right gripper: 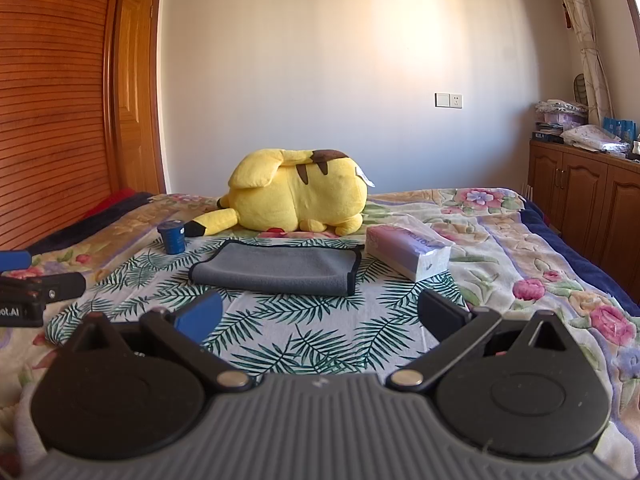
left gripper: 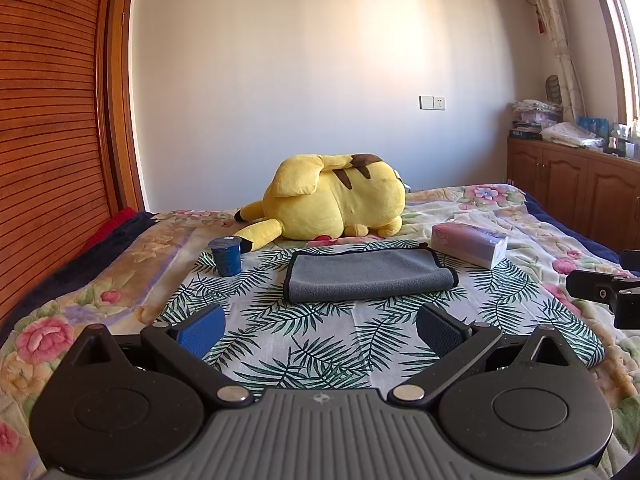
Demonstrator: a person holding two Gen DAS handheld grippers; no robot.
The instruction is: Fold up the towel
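Observation:
A grey towel (left gripper: 370,275) with a dark hem lies folded over on a leaf-print cloth (left gripper: 304,340) on the bed; it also shows in the right wrist view (right gripper: 276,268). My left gripper (left gripper: 320,328) is open and empty, hovering low in front of the towel's near edge. My right gripper (right gripper: 320,316) is open and empty too, just short of the towel. Each gripper shows at the edge of the other's view: the right one (left gripper: 608,292), the left one (right gripper: 28,280).
A yellow plush toy (left gripper: 332,200) lies behind the towel. A blue cup (left gripper: 227,256) stands at the towel's left and a tissue pack (left gripper: 468,244) at its right. A wooden wardrobe (left gripper: 48,140) is on the left, cabinets (left gripper: 572,184) on the right.

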